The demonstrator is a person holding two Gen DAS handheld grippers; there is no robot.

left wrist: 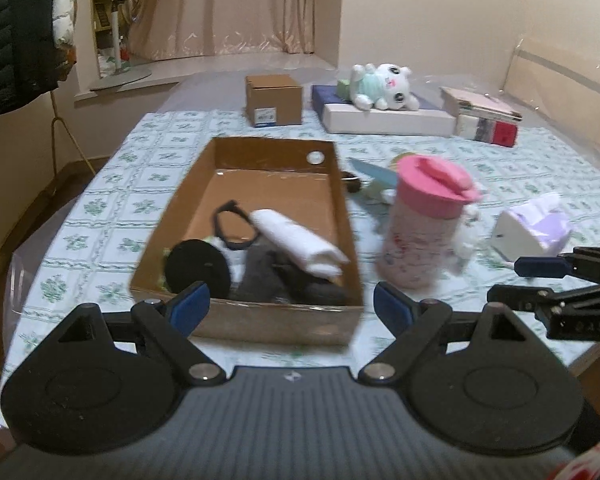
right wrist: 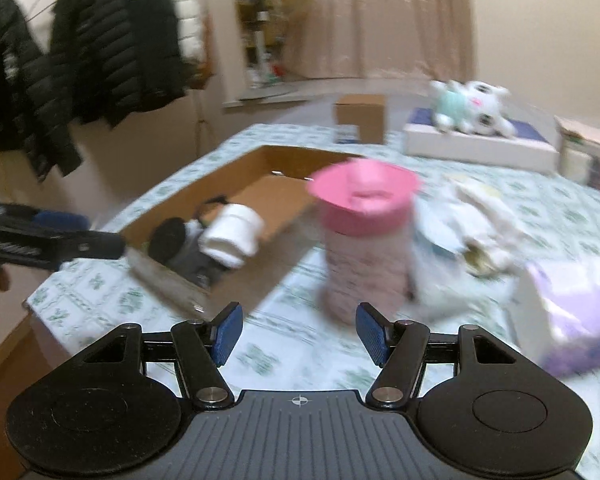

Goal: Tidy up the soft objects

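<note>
An open cardboard box (left wrist: 236, 184) stands on the table and holds a rolled white cloth (left wrist: 300, 244), a grey cloth (left wrist: 260, 276), a black disc (left wrist: 198, 266) and a black loop (left wrist: 232, 226); the box also shows in the right wrist view (right wrist: 284, 216). My left gripper (left wrist: 290, 306) is open and empty at the box's near wall. My right gripper (right wrist: 298, 332) is open and empty, just short of a pink-lidded cup (right wrist: 364, 236). A white plush toy (left wrist: 382, 86) lies on a flat box at the back. Crumpled white cloth (right wrist: 480, 216) lies right of the cup.
A small closed cardboard box (left wrist: 274, 100), a flat white and blue box (left wrist: 388, 118) and stacked books (left wrist: 486, 116) line the far side. A tissue box (left wrist: 528, 228) sits at the right. The pink-lidded cup (left wrist: 424, 228) stands right of the open box. Coats hang at the left.
</note>
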